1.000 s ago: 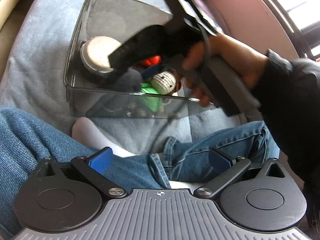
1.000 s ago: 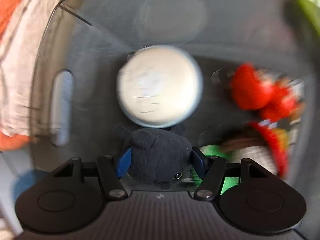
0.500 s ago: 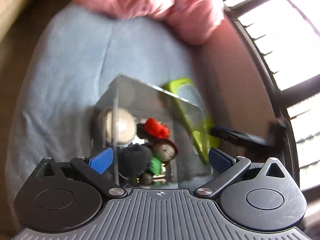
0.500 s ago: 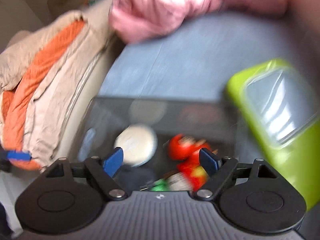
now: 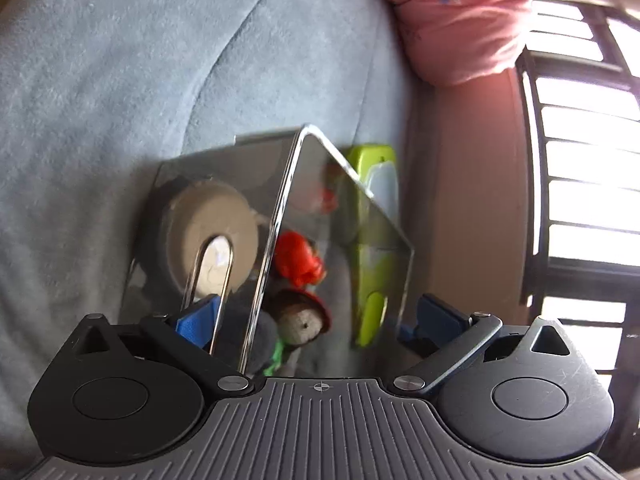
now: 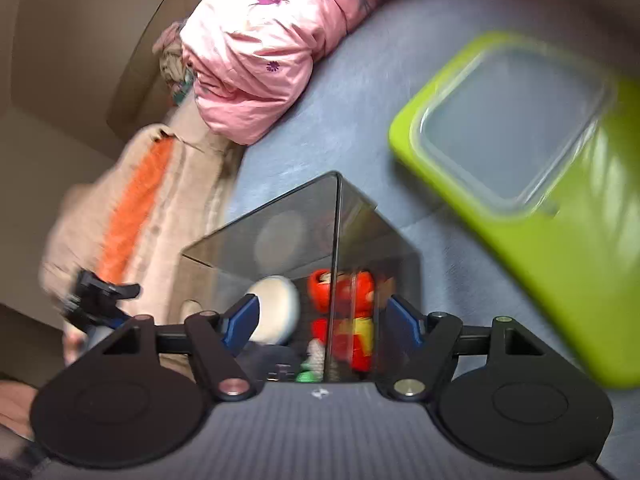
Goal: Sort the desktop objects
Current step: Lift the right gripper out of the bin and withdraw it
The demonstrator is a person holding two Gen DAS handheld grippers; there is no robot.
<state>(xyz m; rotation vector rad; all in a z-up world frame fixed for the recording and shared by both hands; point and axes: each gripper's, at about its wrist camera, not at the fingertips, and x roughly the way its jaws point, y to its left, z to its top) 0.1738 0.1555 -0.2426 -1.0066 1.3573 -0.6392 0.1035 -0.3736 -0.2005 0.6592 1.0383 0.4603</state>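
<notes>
A smoky clear box (image 5: 348, 216) stands on grey bedding. It holds a round cream disc (image 5: 212, 216), a red toy (image 5: 298, 256), a crochet doll with a red hat (image 5: 300, 320) and a dark plush (image 5: 264, 336). My left gripper (image 5: 316, 320) is open, its blue pads on either side of the box's near corner without touching it. In the right wrist view the box (image 6: 280, 216), the disc (image 6: 276, 308) and the red toy (image 6: 352, 288) lie just ahead of my right gripper (image 6: 322, 322). Its jaws are closing with nothing pinched between the pads.
A lime-green lid (image 6: 540, 220) with a clear window lies on the bedding right of the box, also the lid (image 5: 374, 184). A pink quilt (image 6: 256, 52) is bunched behind. A beige and orange blanket (image 6: 148, 208) lies at left. Window bars (image 5: 580, 160) are at right.
My right gripper let go of the dark plush inside the box and pulled back and up. My left gripper swung from over the person's jeans to close against the box's corner.
</notes>
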